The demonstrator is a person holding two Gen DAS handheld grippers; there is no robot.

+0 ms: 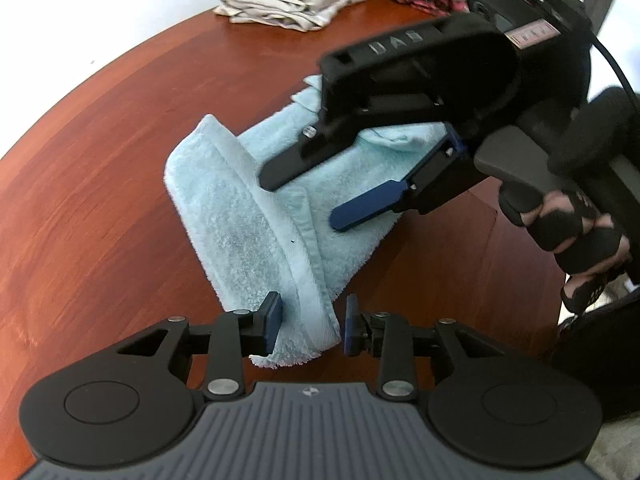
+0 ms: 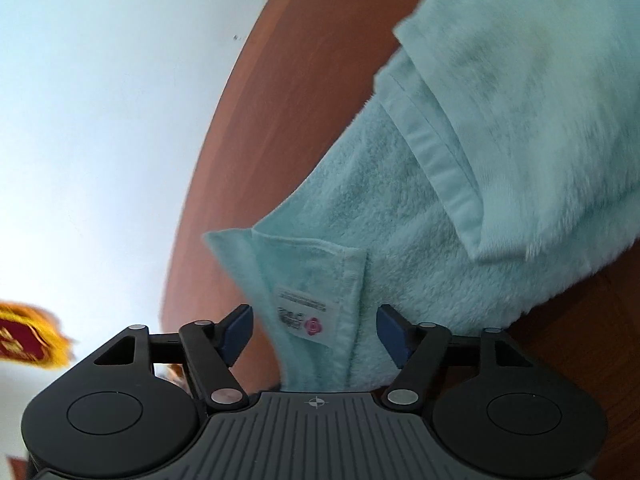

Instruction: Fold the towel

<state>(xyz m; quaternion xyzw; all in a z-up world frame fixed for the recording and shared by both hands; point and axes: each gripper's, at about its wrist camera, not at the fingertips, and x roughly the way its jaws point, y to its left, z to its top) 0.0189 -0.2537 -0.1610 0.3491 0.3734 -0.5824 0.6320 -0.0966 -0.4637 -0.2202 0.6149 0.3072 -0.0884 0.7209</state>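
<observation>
Nearest the left camera, the left gripper [image 1: 310, 326] is held with fingers apart astride the near corner of the light-blue towel [image 1: 256, 216], which lies partly folded on the wooden table [image 1: 100, 160]. Over its far end the right gripper [image 2: 314, 332] is spread around the care label [image 2: 298, 312]. Layered edges should be pinched together squarely.

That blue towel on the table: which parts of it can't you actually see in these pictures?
- Left wrist view: the towel has its far end hidden behind the right gripper.
- Right wrist view: the towel's upper part runs off the frame; the label print is too small and blurred.
- Underside: hidden against the table.
</observation>
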